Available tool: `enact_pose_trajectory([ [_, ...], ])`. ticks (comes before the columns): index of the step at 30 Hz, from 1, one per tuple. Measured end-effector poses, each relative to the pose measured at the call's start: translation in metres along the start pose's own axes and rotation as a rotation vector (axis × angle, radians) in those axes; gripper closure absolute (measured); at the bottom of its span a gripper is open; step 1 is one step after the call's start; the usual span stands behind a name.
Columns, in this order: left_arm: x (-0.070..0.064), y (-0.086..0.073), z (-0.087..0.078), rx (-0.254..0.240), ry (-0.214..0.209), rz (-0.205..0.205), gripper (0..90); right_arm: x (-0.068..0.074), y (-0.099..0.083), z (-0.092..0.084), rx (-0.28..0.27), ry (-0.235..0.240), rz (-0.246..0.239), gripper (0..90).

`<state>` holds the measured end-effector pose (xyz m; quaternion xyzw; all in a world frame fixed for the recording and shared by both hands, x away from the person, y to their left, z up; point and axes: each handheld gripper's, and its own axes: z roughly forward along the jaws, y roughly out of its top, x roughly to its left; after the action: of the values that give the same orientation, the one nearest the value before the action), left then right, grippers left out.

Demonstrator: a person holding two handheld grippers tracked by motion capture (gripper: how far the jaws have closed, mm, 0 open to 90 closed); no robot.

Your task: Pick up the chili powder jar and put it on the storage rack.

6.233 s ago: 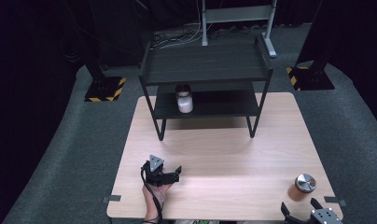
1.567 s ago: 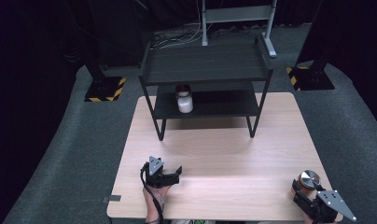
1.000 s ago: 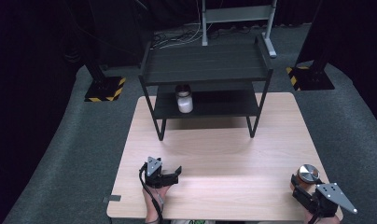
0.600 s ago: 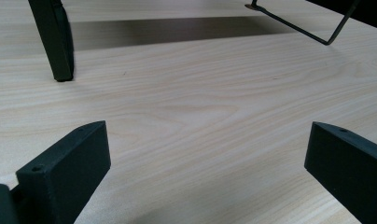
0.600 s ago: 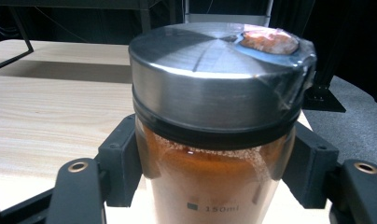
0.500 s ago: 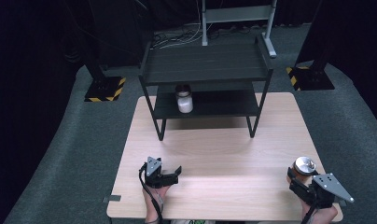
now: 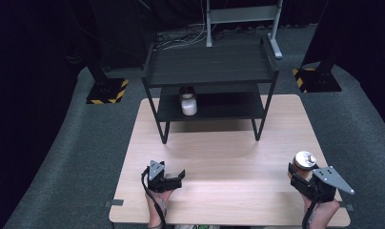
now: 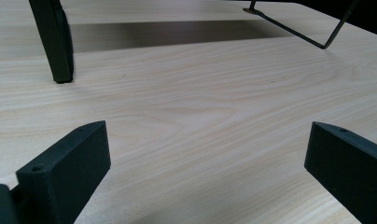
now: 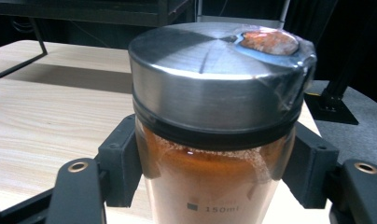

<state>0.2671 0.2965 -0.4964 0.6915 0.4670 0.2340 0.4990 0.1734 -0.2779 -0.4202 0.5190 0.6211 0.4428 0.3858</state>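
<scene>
Since a moment ago, the right gripper [image 7: 301, 172] has come up and moved a little toward the middle of the table [image 7: 219, 157], and the jar [image 7: 304, 161] has come with it. Six seconds back the jar stood alone on the wood and that gripper was at the table's near edge.

Biggest is the table, pale wood. At its far end stands a black shelf [image 7: 212, 69] with two levels. A white jar [image 7: 187, 101] sits on the lower level.

The person's right hand [image 7: 321, 212] comes in from the bottom edge, at the near right corner, and points the gripper forward. Its jaws are clamped on the jar's sides, just under the shiny lid [image 9: 214, 70]. The jar is upright and full of orange stuff.

The left hand [image 7: 157, 202] rests low at the near left, not moving. The left gripper [image 7: 175, 179] points to the right across the wood. Its jaws are wide apart, with bare table between them.
</scene>
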Motion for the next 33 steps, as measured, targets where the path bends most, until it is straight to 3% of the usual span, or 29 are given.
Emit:
enact_pose_trajectory([
  [33, 0.0, -0.001, -0.001, -0.007, -0.006, 0.004, 0.4, 0.019, 0.011, 0.022, 0.023, 0.09, -0.06, 30.6],
])
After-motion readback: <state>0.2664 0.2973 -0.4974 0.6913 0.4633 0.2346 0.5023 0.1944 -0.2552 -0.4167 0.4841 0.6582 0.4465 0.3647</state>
